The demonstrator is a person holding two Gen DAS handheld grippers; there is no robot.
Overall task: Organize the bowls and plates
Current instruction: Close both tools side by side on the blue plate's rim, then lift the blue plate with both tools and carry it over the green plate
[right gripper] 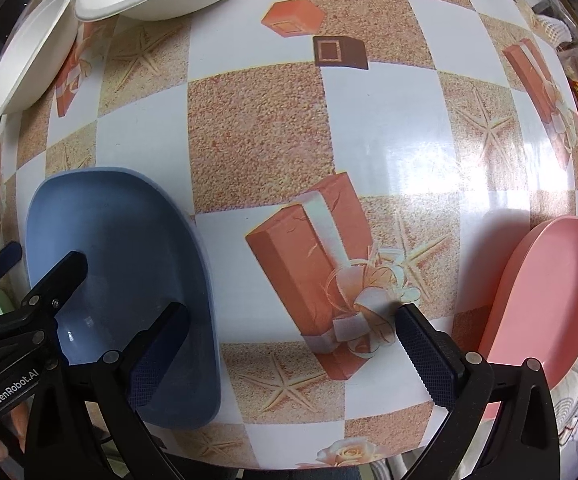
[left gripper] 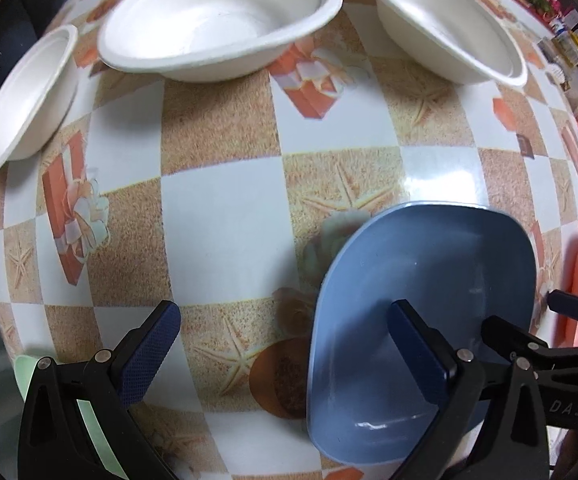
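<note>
Nothing is seen stacked. Left gripper [left gripper: 285,356] and right gripper [right gripper: 289,356] are held with fingers wide, empty. The blue plate [left gripper: 421,320] lies under the left gripper's right finger; three white bowls [left gripper: 221,20] sit beyond, apart; a pink plate [right gripper: 545,296] lies outside the right finger. Sorting is judged barely begun.

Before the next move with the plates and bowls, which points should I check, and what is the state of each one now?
1. Left gripper open and holding nothing: ok.
2. Right gripper open and holding nothing: ok.
3. Blue plate flat on the table, nothing in it: ok. One left finger hangs above it; contact: cannot tell.
4. Pink plate at the table's right edge, fully supported: cannot tell.
5. Three white bowls upright at the far side: ok.
6. Two grippers close together near the blue plate, risk of collision: not ok.
</note>
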